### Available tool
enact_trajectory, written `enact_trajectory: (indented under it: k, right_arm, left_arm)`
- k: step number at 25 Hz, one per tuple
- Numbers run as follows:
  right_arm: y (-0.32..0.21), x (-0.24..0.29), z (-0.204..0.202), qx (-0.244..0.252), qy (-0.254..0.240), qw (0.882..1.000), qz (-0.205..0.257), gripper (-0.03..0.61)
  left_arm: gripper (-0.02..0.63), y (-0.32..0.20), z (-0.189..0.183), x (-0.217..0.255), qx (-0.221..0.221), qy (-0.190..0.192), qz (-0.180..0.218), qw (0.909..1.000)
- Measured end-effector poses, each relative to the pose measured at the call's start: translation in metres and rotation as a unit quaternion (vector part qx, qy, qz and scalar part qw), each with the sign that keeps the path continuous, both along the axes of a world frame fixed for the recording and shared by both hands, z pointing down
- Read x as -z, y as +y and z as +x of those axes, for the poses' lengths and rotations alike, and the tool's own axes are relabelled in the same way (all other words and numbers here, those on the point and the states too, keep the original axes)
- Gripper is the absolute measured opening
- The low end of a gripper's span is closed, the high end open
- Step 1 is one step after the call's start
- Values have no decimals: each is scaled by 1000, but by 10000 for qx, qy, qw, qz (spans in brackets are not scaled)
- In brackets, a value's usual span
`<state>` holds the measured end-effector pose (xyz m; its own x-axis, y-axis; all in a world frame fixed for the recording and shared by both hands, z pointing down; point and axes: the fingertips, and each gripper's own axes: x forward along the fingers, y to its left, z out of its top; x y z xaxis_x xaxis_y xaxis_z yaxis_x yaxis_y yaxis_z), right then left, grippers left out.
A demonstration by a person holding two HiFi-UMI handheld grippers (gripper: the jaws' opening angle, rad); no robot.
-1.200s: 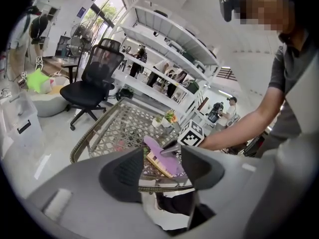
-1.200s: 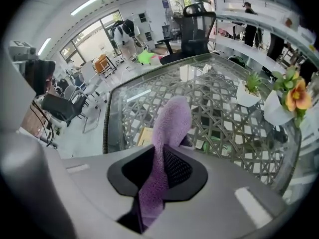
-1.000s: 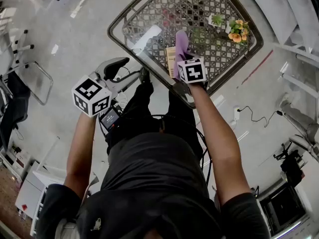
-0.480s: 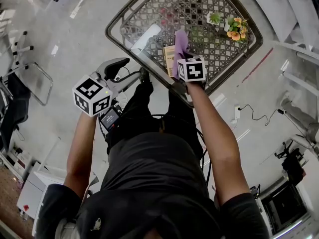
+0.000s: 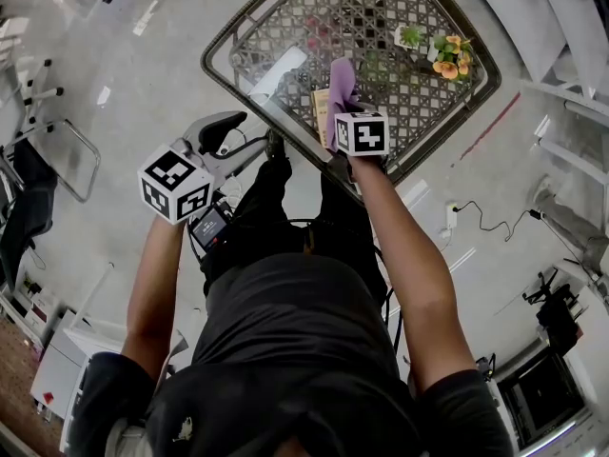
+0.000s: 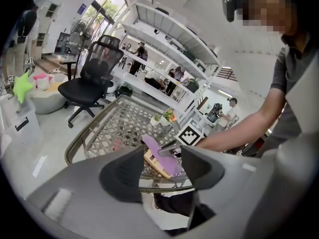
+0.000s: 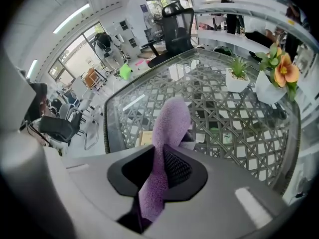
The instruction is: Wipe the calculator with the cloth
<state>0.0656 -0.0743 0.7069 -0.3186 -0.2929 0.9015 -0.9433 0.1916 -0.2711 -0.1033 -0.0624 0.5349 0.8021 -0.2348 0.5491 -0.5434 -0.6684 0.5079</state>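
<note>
Purple cloth clamped in the right hand-held gripper, draped over the tan calculator, apparently, by the surface's near edge; left hand-held gripper gapes empty. Unbraced, the calculator could slide off.

Bright, white open-plan office or studio workspace. A black mesh office chair on castors stands on a pale glossy floor. Long white shelving runs along one wall, with people standing beside it. A standing fan sits near tall windows. A rounded bench, glass over woven wicker, carries small potted plants. A power cable trails across the floor.
</note>
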Motion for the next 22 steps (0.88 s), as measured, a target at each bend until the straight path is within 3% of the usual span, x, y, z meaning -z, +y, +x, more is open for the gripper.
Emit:
enact_trajectory:
  k: [7,13,17,22]
  right_arm:
    - [14,0,-37,594,-137,9981,-42,55]
    - [28,-1,-62,1408,-70,9900,13,55]
    - [38,1,-69,2159,145,9763,102,54]
    - [59,-9,-63,3071,567,9499,131,54]
  left_arm:
    - [284,2,-3,2,24,15,5,10000]
    - [284,3,-7,3,63,34,24,10000]
    - [284,5,-8,3,68,37,35,10000]
    - [284,7,-9,5,86,50,58,9999]
